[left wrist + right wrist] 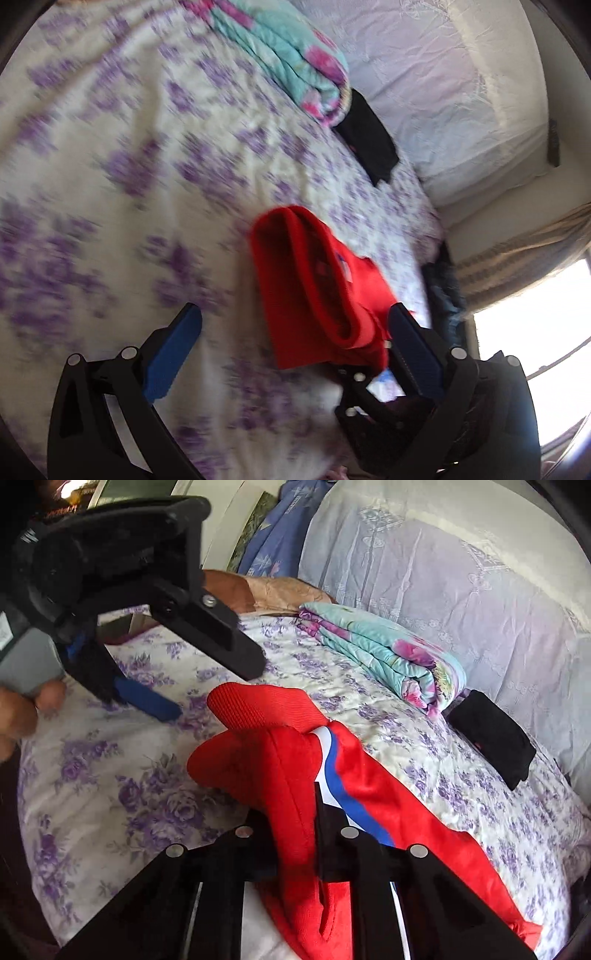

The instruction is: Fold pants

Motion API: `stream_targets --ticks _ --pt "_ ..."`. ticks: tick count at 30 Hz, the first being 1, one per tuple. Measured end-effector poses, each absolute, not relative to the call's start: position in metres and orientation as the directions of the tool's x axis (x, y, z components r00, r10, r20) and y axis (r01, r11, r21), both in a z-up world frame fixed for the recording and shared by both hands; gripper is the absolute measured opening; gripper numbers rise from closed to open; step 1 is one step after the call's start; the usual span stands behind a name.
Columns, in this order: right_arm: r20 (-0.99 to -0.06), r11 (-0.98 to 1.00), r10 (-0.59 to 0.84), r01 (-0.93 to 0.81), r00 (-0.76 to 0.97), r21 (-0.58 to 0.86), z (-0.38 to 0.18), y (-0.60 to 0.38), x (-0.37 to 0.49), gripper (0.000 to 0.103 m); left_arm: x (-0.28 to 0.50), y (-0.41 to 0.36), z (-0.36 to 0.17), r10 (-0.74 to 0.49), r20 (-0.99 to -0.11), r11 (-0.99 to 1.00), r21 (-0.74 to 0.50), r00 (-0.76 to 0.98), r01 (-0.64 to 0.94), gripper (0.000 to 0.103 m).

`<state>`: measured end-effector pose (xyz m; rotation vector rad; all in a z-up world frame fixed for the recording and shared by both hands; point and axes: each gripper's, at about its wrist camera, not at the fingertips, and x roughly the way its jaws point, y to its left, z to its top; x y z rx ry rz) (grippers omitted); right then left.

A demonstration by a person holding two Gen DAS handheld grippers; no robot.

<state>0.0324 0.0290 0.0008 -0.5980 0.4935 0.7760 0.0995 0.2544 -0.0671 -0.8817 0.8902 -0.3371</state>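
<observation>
The red pants [317,291] with a white and blue side stripe lie bunched on the purple-flowered bedspread [110,155]. In the left wrist view my left gripper [295,325] is open and empty; the pants hang just inside its right blue pad [413,343]. In the right wrist view my right gripper [295,805] is shut on the red pants [280,760], which rise between its black fingers and drape to the right. The left gripper [207,686] also shows there at upper left, open above the bed.
A folded teal and pink floral blanket [388,657] and a folded black garment [495,734] lie at the far side of the bed. A lavender pillow or cover [443,572] stands behind. A bright window [535,350] is at right.
</observation>
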Motion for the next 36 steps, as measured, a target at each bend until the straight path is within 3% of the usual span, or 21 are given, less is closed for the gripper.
stream_targets --ticks 2,6,10,12,13,14,15,17,18,23,27,30,31,32,33,34,35,36 --pt "-0.604 0.572 0.5 -0.76 0.621 -0.308 0.001 0.027 0.031 0.014 0.111 0.244 -0.074 -0.656 -0.507 0.572 -0.817 0.56 -0.069 0.099" --pt "-0.592 0.58 0.507 -0.755 0.627 -0.304 0.001 0.022 0.028 0.014 0.128 0.229 -0.081 -0.674 -0.515 0.567 -0.82 0.53 -0.077 0.099" --pt "-0.581 0.585 0.515 -0.754 0.63 -0.298 0.002 0.016 0.025 0.014 0.134 0.225 -0.081 -0.708 -0.445 0.502 -0.863 0.548 -0.052 0.097" --pt "-0.574 0.586 0.51 -0.747 0.641 -0.314 0.002 0.014 0.023 0.014 0.135 0.224 -0.081 -0.719 -0.432 0.489 -0.871 0.544 -0.046 0.085" --pt "-0.565 0.588 0.504 -0.739 0.653 -0.329 0.002 0.013 0.022 0.015 0.136 0.224 -0.082 -0.708 -0.449 0.504 -0.862 0.544 -0.055 0.072" --pt "-0.556 0.59 0.499 -0.73 0.665 -0.344 0.003 0.01 0.017 0.018 0.136 0.225 -0.083 -0.706 -0.455 0.509 -0.859 0.542 -0.058 0.057" --pt "-0.54 0.6 0.486 -0.711 0.688 -0.366 0.004 0.007 0.014 0.02 0.137 0.227 -0.084 -0.71 -0.453 0.504 -0.862 0.538 -0.06 0.053" --pt "-0.508 0.611 0.462 -0.676 0.727 -0.413 0.006 0.003 0.008 0.056 0.136 0.231 -0.087 -0.734 -0.425 0.463 -0.884 0.53 -0.067 0.045" --pt "-0.471 0.605 0.465 -0.658 0.749 -0.448 0.007 -0.001 0.001 0.061 0.135 0.233 -0.086 -0.73 -0.428 0.466 -0.882 0.532 -0.07 0.043" --pt "-0.392 0.484 0.477 -0.608 0.786 -0.629 -0.004 0.007 -0.025 0.069 0.132 0.242 -0.072 -0.721 -0.433 0.481 -0.875 0.54 -0.059 0.034" --pt "-0.367 0.365 0.477 -0.56 0.798 -0.744 -0.021 0.03 -0.033 0.071 0.133 0.239 -0.056 -0.719 -0.447 0.512 -0.859 0.532 -0.029 0.034" --pt "-0.296 0.377 0.457 -0.484 0.839 -0.789 -0.027 0.042 -0.03 0.07 0.134 0.235 -0.052 -0.719 -0.458 0.524 -0.851 0.522 -0.026 0.034" --pt "-0.277 0.386 0.441 -0.459 0.854 -0.8 -0.028 0.043 -0.027 0.058 0.133 0.235 -0.051 -0.726 -0.451 0.516 -0.856 0.519 -0.022 0.034" --pt "-0.272 0.401 0.417 -0.444 0.867 -0.801 -0.028 0.044 -0.021 0.038 0.133 0.236 -0.051 -0.733 -0.446 0.508 -0.861 0.514 -0.024 0.035" --pt "-0.287 0.413 0.415 -0.46 0.863 -0.786 -0.027 0.043 -0.017 0.035 0.132 0.238 -0.052 -0.734 -0.448 0.502 -0.864 0.511 -0.036 0.037" --pt "-0.317 0.429 0.421 -0.494 0.85 -0.756 -0.024 0.04 -0.014 0.029 0.13 0.24 -0.053 -0.734 -0.449 0.494 -0.868 0.509 -0.054 0.052" --pt "-0.332 0.439 0.424 -0.512 0.843 -0.738 -0.022 0.038 -0.013 0.028 0.129 0.242 -0.054 -0.733 -0.455 0.492 -0.868 0.507 -0.068 0.074" --pt "-0.331 0.449 0.425 -0.514 0.842 -0.731 -0.021 0.037 -0.012 0.028 0.128 0.243 -0.054 -0.723 -0.466 0.499 -0.863 0.51 -0.082 0.082"
